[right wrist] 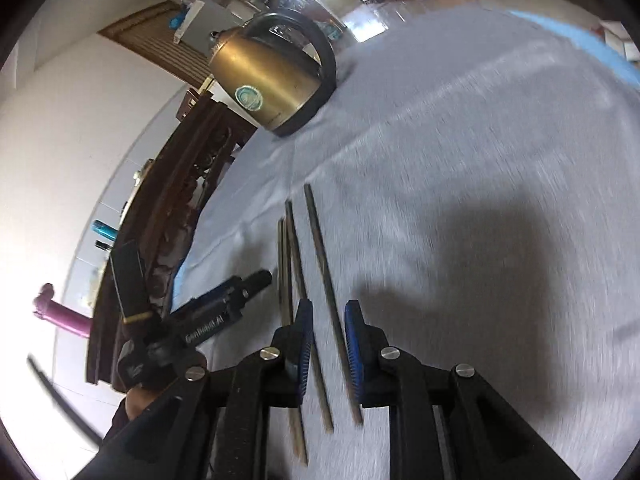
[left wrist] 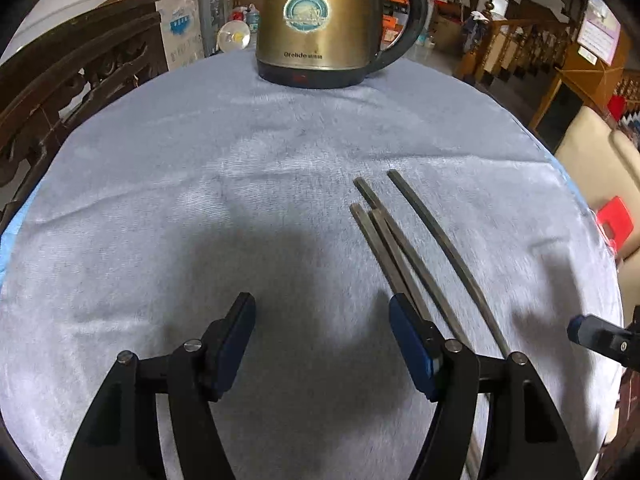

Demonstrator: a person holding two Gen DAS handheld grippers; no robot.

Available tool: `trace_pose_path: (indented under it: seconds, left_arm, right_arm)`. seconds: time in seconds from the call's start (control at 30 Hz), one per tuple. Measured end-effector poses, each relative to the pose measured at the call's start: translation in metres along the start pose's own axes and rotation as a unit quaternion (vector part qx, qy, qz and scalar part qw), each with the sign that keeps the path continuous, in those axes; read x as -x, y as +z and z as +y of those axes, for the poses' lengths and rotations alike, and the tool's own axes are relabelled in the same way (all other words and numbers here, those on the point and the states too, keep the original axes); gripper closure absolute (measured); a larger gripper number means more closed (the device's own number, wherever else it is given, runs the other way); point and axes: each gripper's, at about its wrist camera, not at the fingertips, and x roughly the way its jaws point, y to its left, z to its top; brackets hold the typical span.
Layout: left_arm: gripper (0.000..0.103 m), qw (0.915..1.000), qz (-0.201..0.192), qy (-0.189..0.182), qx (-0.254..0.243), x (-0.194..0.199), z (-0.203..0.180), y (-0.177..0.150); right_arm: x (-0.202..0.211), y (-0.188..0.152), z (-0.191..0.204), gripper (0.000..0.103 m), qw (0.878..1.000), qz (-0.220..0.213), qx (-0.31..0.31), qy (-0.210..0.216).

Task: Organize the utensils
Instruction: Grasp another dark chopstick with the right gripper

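Observation:
Several dark grey metal chopsticks (left wrist: 404, 240) lie on a grey-blue cloth, three bunched together and one (left wrist: 440, 240) a little apart to the right. My left gripper (left wrist: 322, 312) is open and empty, its right finger next to the bunch. My right gripper (right wrist: 328, 320) is open above the cloth, its jaws either side of the separate chopstick (right wrist: 324, 280), with the bunch (right wrist: 292, 264) just left of it. The right gripper's fingertip shows at the right edge of the left wrist view (left wrist: 580, 330). The left gripper shows in the right wrist view (right wrist: 236, 296).
A brass-coloured electric kettle (left wrist: 320, 20) stands at the far edge of the round table (left wrist: 180, 180); it also shows in the right wrist view (right wrist: 272, 80). A carved dark wooden chair back (left wrist: 68, 92) stands at the left. A red stool (left wrist: 614, 224) is at the right.

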Motion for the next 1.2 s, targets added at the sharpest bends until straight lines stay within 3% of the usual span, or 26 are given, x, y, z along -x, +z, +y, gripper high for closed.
trace_pose_path:
  seconds: [0.13,0.23,0.53,0.67,0.83,1.0,1.1,1.2]
  left_arm:
    - [0.032,0.9996,-0.004,0.023,-0.015,-0.007,-0.006,0.005]
    - [0.029,0.9996,-0.01,0.02,-0.018,-0.011,-0.007,0.011]
    - [0.029,0.9987,-0.003,-0.05,0.008,-0.009,0.004,0.018]
    - [0.029,0.9976,-0.005,-0.069,0.001,-0.004,-0.006,0.013]
    - [0.028,0.9984,-0.019,-0.024,-0.048,-0.01,-0.023,0.01]
    - [0.02,0.9985,-0.025,-0.014,-0.046,-0.013,-0.016,0.011]
    - [0.019,0.9982,-0.018,0.002,-0.056,-0.013,-0.009,0.011]
    - [0.019,0.9972,-0.013,-0.007,-0.073,-0.009,0.0,0.006]
  right_arm:
    - [-0.019,0.026,0.006,0.083,1.0,0.009,0.014,-0.017]
    - [-0.036,0.036,0.011,0.083,0.999,0.015,0.024,-0.028]
    - [-0.088,0.082,0.035,0.083,0.995,0.028,0.071,-0.069]
    - [-0.114,0.096,0.049,0.083,0.991,0.055,0.098,-0.075]
    - [-0.135,0.096,0.058,0.085,0.983,0.073,0.133,-0.105]
    - [-0.138,0.098,0.068,0.089,0.971,0.066,0.176,-0.146]
    - [-0.132,0.102,0.064,0.089,0.969,0.065,0.169,-0.17]
    - [-0.116,0.104,0.049,0.089,0.97,0.063,0.142,-0.184]
